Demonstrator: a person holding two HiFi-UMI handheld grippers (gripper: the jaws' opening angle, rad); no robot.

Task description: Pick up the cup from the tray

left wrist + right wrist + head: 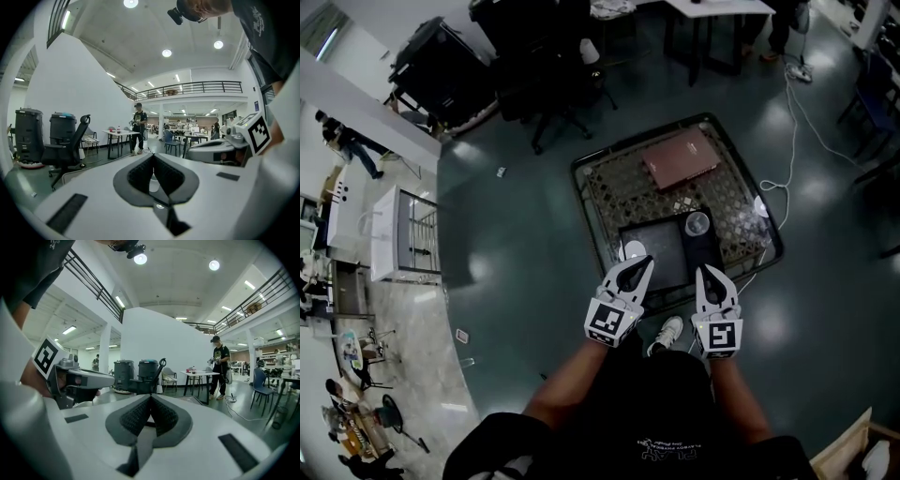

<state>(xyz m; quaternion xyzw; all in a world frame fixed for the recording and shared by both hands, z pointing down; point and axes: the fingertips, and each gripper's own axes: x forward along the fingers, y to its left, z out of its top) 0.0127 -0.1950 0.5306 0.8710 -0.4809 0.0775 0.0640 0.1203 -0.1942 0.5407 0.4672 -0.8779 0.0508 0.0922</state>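
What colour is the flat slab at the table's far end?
The slab is pinkish-red, clearest in the head view.

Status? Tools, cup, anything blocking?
Left tool and right tool both shut, empty. Clear cup on dark tray, untouched. White round item sits just ahead of left tool.

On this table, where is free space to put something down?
Bare lattice lies left of the pink board, toward the table rim, and right of the cup. The near edge is crowded: dark tray, cup, left gripper and right gripper.
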